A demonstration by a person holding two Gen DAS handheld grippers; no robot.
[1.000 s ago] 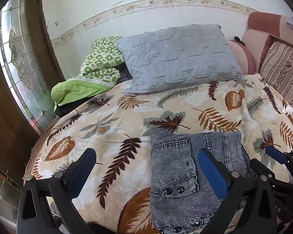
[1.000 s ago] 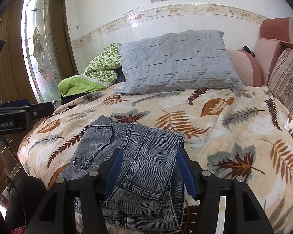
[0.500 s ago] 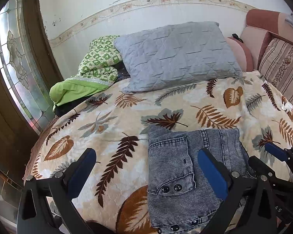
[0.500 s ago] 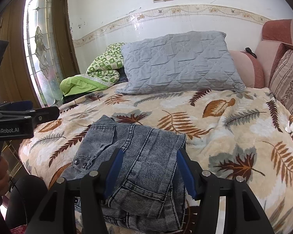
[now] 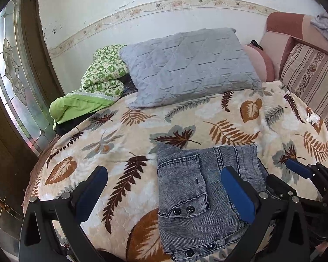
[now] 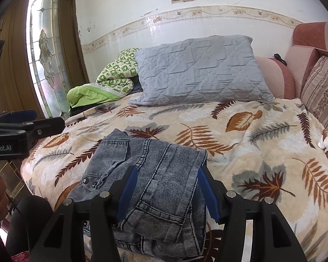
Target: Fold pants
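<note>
Since a second ago almost nothing has moved: the pants [image 6: 150, 187] lie as a folded stack at the near edge of the bed [image 6: 251, 144], and only the left view has shifted a little. Our right gripper [image 6: 167, 190] stands half open around the top fold, pads just beside the cloth but apparently not pressing, while our left gripper [image 5: 164, 192] is wide and empty. To finish well, we judge that we should press the stack flat and lift away straight, so no layer drags.
</note>
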